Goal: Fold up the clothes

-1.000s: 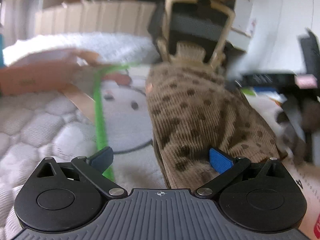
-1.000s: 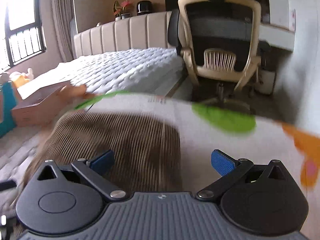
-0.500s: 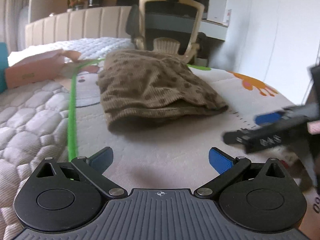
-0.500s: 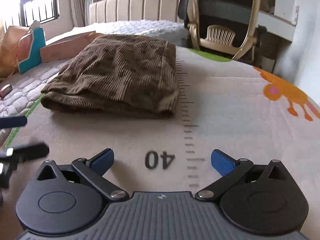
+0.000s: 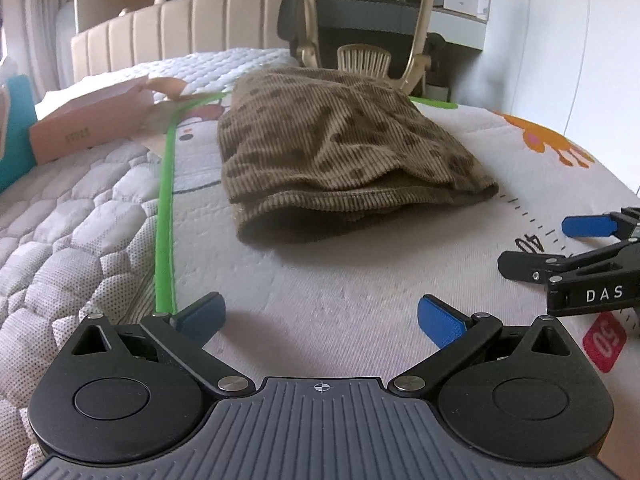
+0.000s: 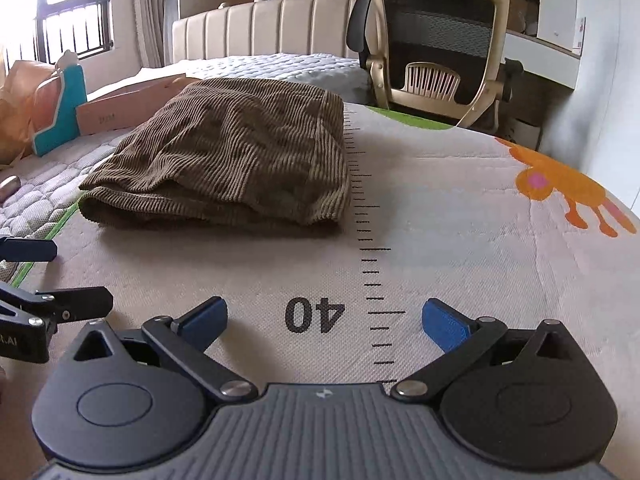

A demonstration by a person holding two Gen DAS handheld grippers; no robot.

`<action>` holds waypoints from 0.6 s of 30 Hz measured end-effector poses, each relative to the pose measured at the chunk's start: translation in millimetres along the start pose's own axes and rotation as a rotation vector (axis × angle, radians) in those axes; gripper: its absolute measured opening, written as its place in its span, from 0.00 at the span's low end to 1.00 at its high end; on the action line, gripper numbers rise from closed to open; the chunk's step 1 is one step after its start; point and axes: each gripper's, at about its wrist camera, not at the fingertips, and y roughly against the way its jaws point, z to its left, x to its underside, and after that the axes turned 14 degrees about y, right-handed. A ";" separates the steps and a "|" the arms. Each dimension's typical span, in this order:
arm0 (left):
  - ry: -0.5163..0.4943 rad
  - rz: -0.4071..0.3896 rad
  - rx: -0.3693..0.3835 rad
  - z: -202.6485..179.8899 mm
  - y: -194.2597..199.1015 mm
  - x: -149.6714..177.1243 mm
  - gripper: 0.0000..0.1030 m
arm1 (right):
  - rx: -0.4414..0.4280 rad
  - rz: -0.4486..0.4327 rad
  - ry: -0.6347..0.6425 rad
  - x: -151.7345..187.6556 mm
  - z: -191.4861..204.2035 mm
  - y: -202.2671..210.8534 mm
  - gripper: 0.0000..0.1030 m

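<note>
We have pulled both grippers back from the garment (image 5: 340, 160). A second ago the left gripper (image 5: 320, 316) was right up against the brown corduroy and the right gripper (image 6: 324, 318) hung over it; now both sit low over bare mat (image 5: 320, 280), clear of the cloth, jaws wide apart and empty. The garment lies folded into a compact stack on the mat, its thick folded edge facing us, its right side along the printed ruler (image 6: 370, 240) — it has not shifted in the last half second. We judge this fold finished: layers look squared, nothing trails out. What remains, if anything, is a final tidy or a next piece — none is in sight beyond the box (image 5: 88, 128) at the far left.
</note>
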 end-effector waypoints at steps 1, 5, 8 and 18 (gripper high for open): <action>0.004 -0.002 0.003 0.3 0.8 0.6 1.00 | 0.000 0.000 0.000 0.1 0.0 0.0 1.00; 0.009 -0.003 0.007 0.7 0.9 -0.4 1.00 | 0.001 0.001 0.002 -0.3 0.8 -0.3 1.00; 0.013 -0.004 0.010 1.2 0.9 -0.9 1.00 | 0.000 0.001 0.003 -0.2 0.5 0.5 1.00; 0.012 -0.004 0.007 1.2 0.4 -1.3 1.00 | -0.002 0.001 0.005 0.1 0.5 0.4 1.00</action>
